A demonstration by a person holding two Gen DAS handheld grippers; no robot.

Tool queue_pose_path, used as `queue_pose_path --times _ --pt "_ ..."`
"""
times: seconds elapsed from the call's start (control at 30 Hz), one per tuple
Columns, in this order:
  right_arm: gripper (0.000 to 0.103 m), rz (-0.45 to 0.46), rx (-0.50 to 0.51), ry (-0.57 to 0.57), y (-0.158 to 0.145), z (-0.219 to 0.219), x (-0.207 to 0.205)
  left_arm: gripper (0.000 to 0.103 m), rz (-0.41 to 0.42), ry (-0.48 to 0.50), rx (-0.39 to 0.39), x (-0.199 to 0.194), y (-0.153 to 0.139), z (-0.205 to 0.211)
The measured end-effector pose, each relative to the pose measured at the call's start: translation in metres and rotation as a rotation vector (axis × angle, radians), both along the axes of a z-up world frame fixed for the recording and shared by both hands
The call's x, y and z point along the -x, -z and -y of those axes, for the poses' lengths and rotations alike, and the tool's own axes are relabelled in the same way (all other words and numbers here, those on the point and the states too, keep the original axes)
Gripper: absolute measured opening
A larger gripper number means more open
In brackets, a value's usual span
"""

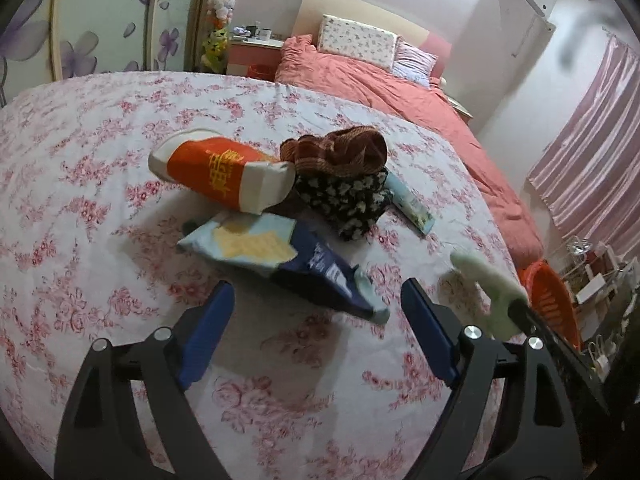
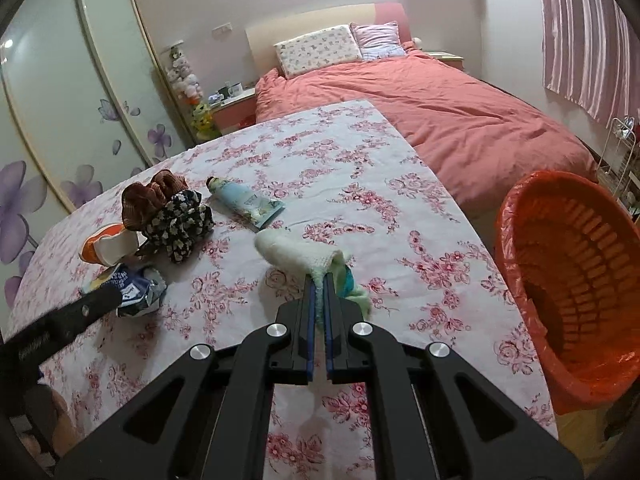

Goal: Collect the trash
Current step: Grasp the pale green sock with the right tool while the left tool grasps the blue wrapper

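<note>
The right gripper [image 2: 319, 280], at lower centre of the right wrist view, is clamped on a pale green sock [image 2: 296, 254] lifted over the floral tablecloth [image 2: 400, 240]; the orange bin [image 2: 560, 256] stands at right. The left gripper [image 1: 316, 300] gapes wide, empty, just short of a blue snack bag [image 1: 288, 260].

Orange bin [image 2: 568, 276] cut off at right edge; nightstand items [image 1: 256, 32] indistinct.
</note>
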State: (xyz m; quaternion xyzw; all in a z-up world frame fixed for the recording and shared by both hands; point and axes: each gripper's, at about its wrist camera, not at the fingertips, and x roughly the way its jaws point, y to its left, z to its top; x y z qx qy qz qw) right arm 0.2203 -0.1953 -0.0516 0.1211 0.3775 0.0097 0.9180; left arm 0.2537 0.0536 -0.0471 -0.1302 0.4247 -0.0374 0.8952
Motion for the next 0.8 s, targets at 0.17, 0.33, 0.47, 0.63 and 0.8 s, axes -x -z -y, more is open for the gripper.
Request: queue_pose_path --times 0.17,0.33,0.47,0.63,0.8 --pt "0.004 -0.007 -0.003 -0.010 0.003 0.001 0.001 0.048 -0.050 -0.013 -0.068 -0.011 0.011 0.004" --pt "0.004 -0.008 -0.008 -0.005 0.005 0.002 0.003 0.022 -0.055 0.018 -0.021 0.004 0.023 -0.018" --pt "0.004 -0.017 -0.012 -0.009 0.009 0.001 0.005 0.023 -0.031 0.036 -0.065 0.017 0.024 -0.033" --pt "0.004 -0.028 -0.024 -0.026 0.013 -0.006 0.005 0.043 -0.034 0.002 -0.057 0.018 0.025 -0.046" --pt "0.004 -0.026 -0.024 -0.042 0.013 -0.012 0.006 0.039 -0.044 -0.002 -0.020 0.009 0.028 -0.048"
